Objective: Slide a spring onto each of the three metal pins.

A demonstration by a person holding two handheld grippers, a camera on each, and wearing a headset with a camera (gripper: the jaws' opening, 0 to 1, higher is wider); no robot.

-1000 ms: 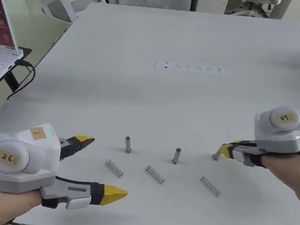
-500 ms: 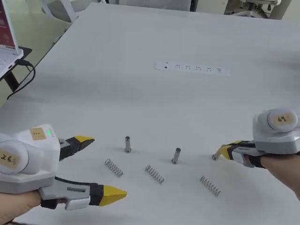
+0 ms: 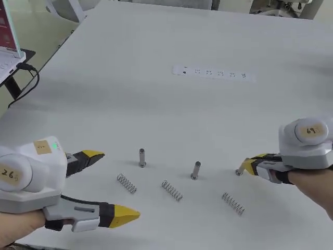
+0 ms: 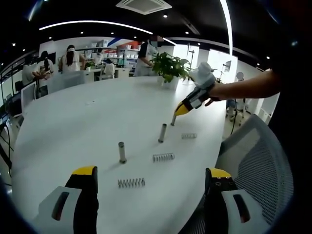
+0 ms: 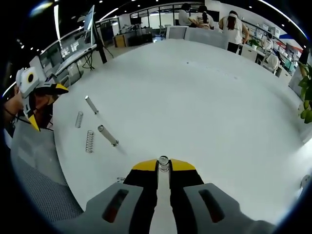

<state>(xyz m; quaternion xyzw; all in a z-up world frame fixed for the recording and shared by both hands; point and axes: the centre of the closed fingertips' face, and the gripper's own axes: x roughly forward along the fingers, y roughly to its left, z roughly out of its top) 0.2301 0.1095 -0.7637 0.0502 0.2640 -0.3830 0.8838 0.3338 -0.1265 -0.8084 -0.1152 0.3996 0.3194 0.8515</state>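
Observation:
Two metal pins (image 3: pixel 142 157) (image 3: pixel 195 170) stand upright on the white table (image 3: pixel 166 114). A third pin (image 3: pixel 239 172) is pinched at the tips of my right gripper (image 3: pixel 247 166), which is shut on it; its head (image 5: pixel 163 161) shows between the yellow jaws. Three springs (image 3: pixel 126 184) (image 3: pixel 171 191) (image 3: pixel 233 203) lie flat in front of the pins. My left gripper (image 3: pixel 110 183) hovers open at the near left, a little left of the leftmost spring (image 4: pixel 131 183), with nothing between its fingers.
A white power strip (image 3: pixel 213 74) lies further back on the table. A laptop (image 3: pixel 6 47) and a black cable (image 3: pixel 28 78) sit off the left edge. People work at desks in the far background (image 4: pixel 70 58).

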